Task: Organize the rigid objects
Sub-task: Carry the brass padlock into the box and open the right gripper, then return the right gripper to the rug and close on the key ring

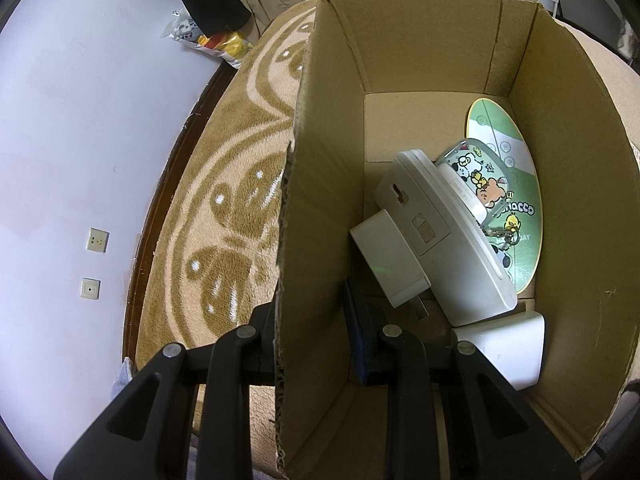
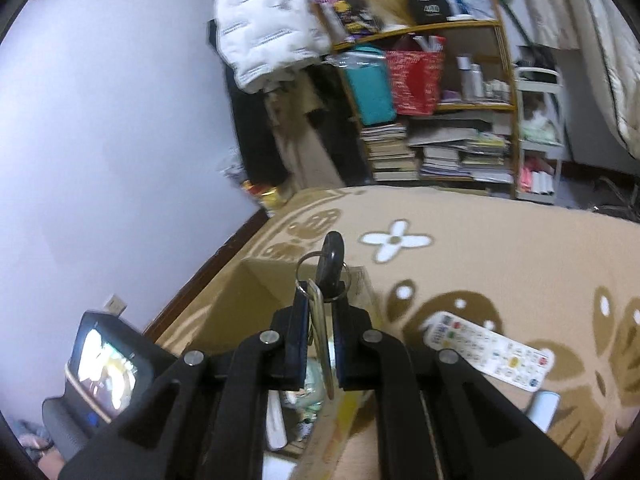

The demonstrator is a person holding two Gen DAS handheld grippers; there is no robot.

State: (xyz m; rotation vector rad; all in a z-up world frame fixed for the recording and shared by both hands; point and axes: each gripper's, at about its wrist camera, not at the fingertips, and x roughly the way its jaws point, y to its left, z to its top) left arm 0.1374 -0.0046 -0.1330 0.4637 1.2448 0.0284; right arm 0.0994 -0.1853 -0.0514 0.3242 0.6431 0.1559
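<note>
Two black fingers of the right gripper (image 2: 320, 320) pinch a silver key on a metal ring with a black-headed key (image 2: 322, 312), held above the open brown cardboard box (image 2: 256, 300). Straddling that box's left wall, the left gripper (image 1: 312, 340) is clamped on the cardboard. A white remote control (image 2: 490, 350) lies on the tan patterned carpet (image 2: 500, 232) beside the box's right edge.

a pale lilac wall (image 2: 100, 128) fills the space left of the fingers, with a dark baseboard (image 1: 160, 208) at its foot. ahead of the fingers a tan patterned carpet (image 2: 500, 240) runs to a crowded wooden shelf (image 2: 440, 108) stacked with books (image 2: 392, 152).
</note>
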